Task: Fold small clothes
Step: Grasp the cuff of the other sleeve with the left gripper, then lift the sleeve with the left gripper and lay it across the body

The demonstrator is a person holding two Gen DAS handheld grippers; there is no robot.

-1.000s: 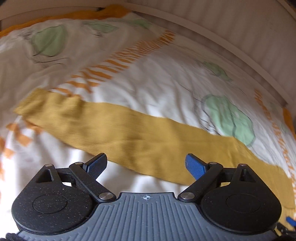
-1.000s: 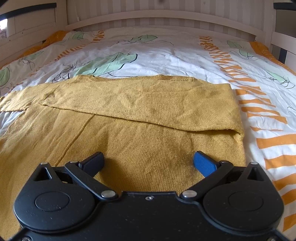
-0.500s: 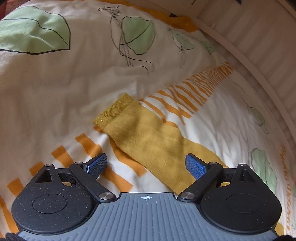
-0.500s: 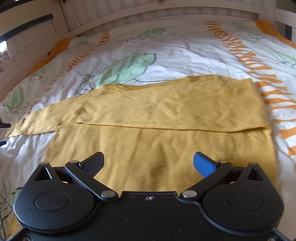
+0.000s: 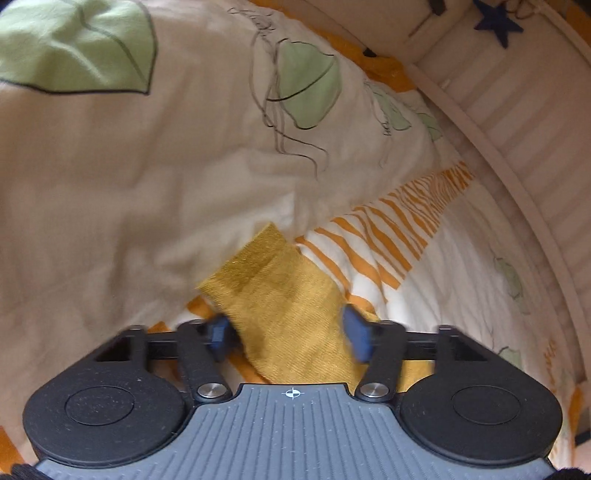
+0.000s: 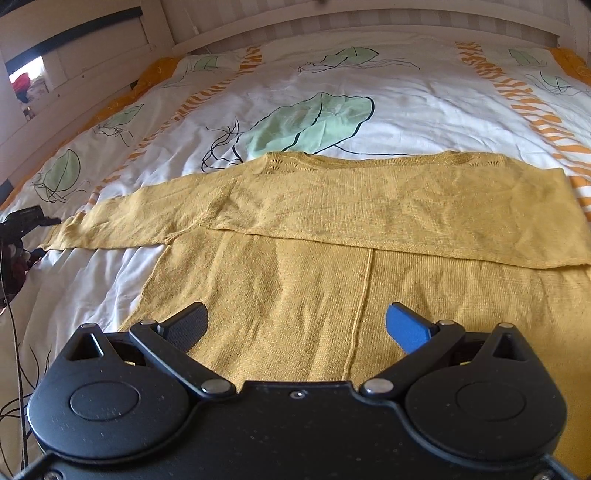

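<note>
A mustard-yellow sweater (image 6: 332, 236) is spread on the leaf-patterned duvet (image 6: 369, 85), one sleeve folded across its body. The other sleeve's cuff (image 5: 258, 258) is bracketed by the left hand-held gripper (image 5: 288, 334), whose fingers are part-closed around it; contact cannot be told. The right hand-held gripper (image 6: 297, 326) is held wide open above the sweater's lower body, gripping nothing.

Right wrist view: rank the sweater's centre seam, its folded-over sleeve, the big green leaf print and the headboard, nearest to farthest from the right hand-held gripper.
1. Centre seam, between the open fingers of the right hand-held gripper.
2. Folded-over sleeve, just beyond.
3. Big green leaf print, middle of the bed.
4. Headboard, far end.
</note>
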